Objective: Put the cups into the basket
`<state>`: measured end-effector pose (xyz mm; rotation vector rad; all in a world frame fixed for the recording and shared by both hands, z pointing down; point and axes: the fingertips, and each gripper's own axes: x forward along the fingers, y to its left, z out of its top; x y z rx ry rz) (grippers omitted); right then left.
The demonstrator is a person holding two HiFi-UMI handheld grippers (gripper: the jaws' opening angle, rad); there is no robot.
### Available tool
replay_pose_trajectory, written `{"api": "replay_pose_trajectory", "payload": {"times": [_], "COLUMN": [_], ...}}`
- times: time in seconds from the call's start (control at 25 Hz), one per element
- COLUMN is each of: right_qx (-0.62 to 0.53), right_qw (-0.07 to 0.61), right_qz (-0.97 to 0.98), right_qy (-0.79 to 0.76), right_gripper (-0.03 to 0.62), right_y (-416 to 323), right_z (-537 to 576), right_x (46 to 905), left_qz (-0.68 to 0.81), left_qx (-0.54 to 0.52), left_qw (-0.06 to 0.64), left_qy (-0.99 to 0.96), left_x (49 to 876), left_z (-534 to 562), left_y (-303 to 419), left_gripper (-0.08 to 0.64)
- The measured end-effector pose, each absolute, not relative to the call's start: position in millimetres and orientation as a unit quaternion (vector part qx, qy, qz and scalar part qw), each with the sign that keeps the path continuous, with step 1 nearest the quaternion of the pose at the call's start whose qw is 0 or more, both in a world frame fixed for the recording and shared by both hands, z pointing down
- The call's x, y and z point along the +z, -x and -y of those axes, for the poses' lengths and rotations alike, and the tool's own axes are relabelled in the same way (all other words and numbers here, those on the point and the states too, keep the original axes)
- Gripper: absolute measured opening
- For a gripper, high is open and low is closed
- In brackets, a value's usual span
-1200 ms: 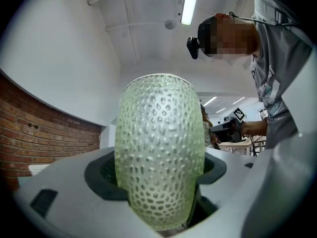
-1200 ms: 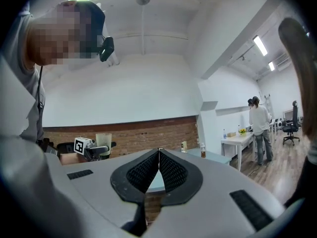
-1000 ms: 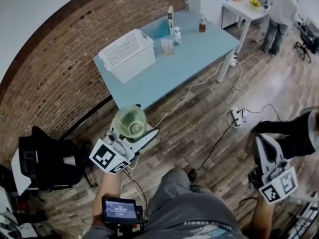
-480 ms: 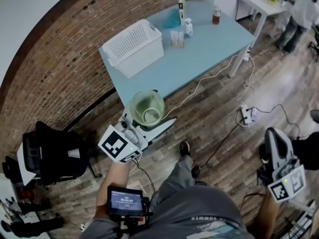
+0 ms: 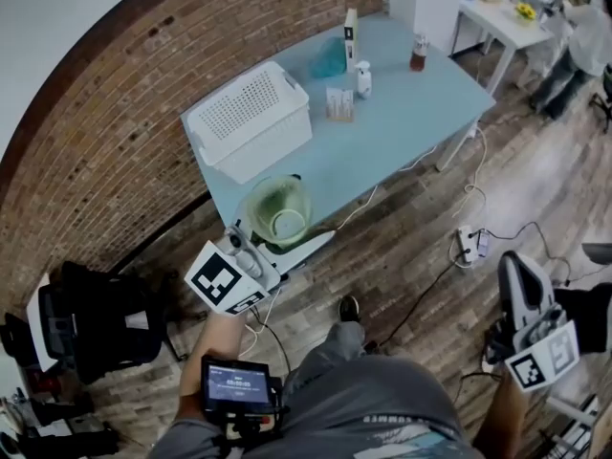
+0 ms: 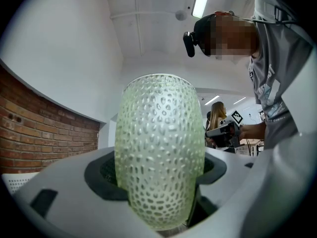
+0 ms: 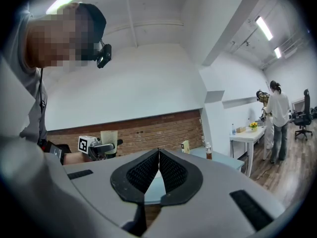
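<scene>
Green cup (image 5: 277, 210): pale, see-through, dimpled all over its wall; round, mouth up, looks empty.
Cup position: held in the left gripper (image 5: 277, 232), in the air at the near edge of the table (image 5: 402, 127), well apart from the basket (image 5: 273, 146).
Left fingers: spread wide, black ribbed pads (image 6: 106, 175) pressed on both sides of the cup's lower wall. Clamped, not loose.
Right gripper (image 5: 514, 268): fingers closed tip to tip, nothing between them, off to the right over the floor (image 5: 421, 247).
Handling (my read): light and stiff. Glass or hard plastic, can't tell. Treat as glass: no knocks on the basket rim, no dropping.
Where to hold: the dimples give the pads some bite, but a round wall can twist or squirt out under too much squeeze. Across the diameter, low to mid body, as now, looks right. Stay off the thin lip.
Basket: white plastic, rectangular, perforated, thick rolled rim. Sits on the table's left end, near the brick wall (image 5: 115, 142). Should take the cup set down base first.
Table: pale blue, smooth flat top, white legs.
Other items: bottles (image 5: 418, 53) and small containers (image 5: 338, 103) toward the far side; too small to say which are cups.
Progress (judgement): carry step, cup not yet over the basket.
</scene>
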<state>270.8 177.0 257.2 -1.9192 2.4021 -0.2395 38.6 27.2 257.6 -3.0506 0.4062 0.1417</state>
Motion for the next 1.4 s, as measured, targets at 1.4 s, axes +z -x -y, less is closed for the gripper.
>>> {"api": "replay_pose_trajectory", "payload": {"times": [1.4], "right_qx": [-0.111], "right_qw": [-0.012], "right_qz": [-0.878], "right_qy": [0.466], "right_gripper": [0.012], "right_y": [-378.6], "right_z": [95.9], "right_x": [283.3], "left_qz": [-0.354], "left_qx": [0.062], "left_qw": [0.063], "left_qy": [0.931], "left_x": [236.2], "left_z": [214.6], "left_y": [-110.8], "left_gripper": [0.354]}}
